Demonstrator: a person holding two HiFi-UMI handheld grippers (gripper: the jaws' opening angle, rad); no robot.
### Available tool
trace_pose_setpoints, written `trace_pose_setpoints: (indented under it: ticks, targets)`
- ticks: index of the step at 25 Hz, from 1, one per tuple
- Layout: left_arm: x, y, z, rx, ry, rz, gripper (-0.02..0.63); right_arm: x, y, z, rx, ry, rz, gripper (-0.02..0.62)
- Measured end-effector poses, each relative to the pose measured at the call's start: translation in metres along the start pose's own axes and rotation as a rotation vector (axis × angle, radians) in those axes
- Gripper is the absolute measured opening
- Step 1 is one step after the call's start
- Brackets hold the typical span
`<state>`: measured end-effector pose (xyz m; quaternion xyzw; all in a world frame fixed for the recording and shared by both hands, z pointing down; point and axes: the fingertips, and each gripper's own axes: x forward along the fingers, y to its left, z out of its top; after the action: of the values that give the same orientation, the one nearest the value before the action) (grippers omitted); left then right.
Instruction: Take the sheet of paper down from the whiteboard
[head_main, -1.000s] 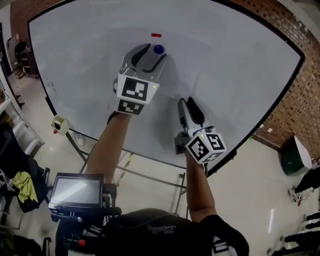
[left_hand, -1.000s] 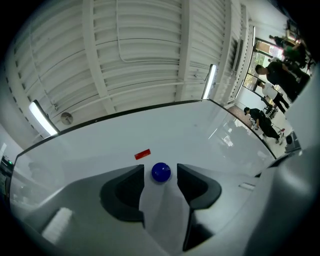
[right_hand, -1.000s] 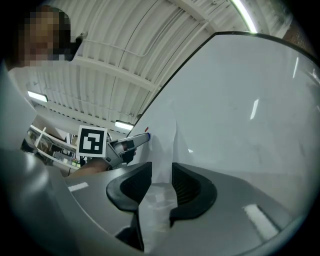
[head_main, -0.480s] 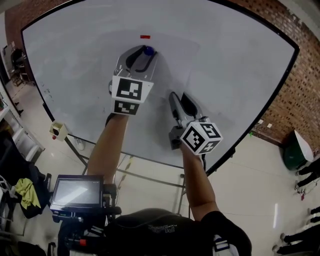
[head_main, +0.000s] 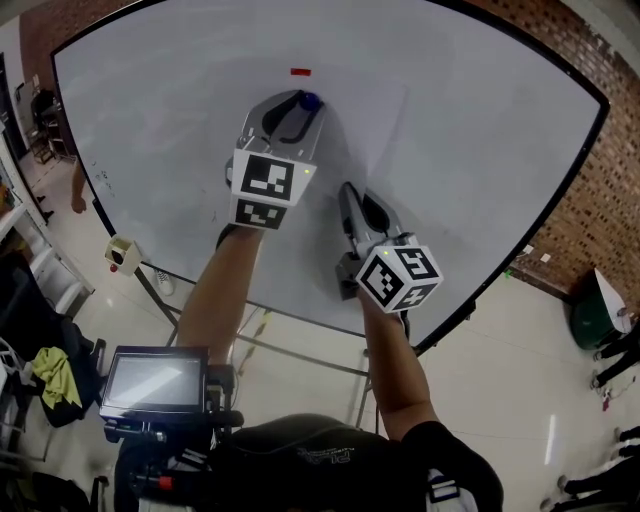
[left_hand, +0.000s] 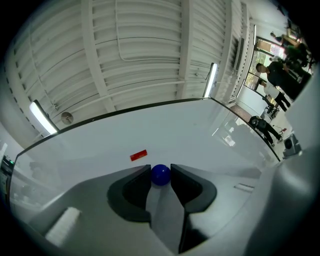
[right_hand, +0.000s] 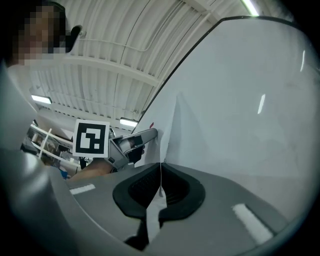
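While the left gripper (left_hand: 160, 169) closes on the blue magnet (left_hand: 160, 175), the right gripper (right_hand: 160, 167) clamps the paper (right_hand: 166, 137).

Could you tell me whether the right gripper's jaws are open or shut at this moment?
Shut. In the right gripper view, the right gripper has its pads pressed together on an edge of the sheet of paper, which rises between them.

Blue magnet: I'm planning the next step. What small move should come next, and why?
Probably pull the blue magnet off the whiteboard with the left tool: its jaws are closing with the magnet between them, and the right tool is shut on the paper edge.
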<state>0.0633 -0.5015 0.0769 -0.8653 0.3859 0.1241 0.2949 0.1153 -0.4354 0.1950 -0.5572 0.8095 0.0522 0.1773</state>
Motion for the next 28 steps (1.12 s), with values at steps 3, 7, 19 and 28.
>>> trace_pose_setpoints:
  ticks: [3, 7, 19, 28]
  targets:
    - [0.0, 0.002, -0.002, -0.01, 0.002, 0.002, 0.124, 0.0, -0.002, -0.001, 0.02, -0.006, 0.006, 0.014]
    - [0.001, -0.001, 0.0, -0.002, 0.015, 0.012, 0.123, -0.006, -0.005, 0.004, 0.03, -0.021, 0.01, 0.014]
    - [-0.017, -0.022, -0.016, -0.072, 0.07, 0.022, 0.123, -0.042, -0.018, 0.008, 0.0, 0.012, 0.012, 0.014]
    - [-0.075, -0.043, -0.061, -0.144, 0.182, 0.116, 0.123, -0.08, -0.03, -0.036, 0.027, 0.101, 0.026, 0.014]
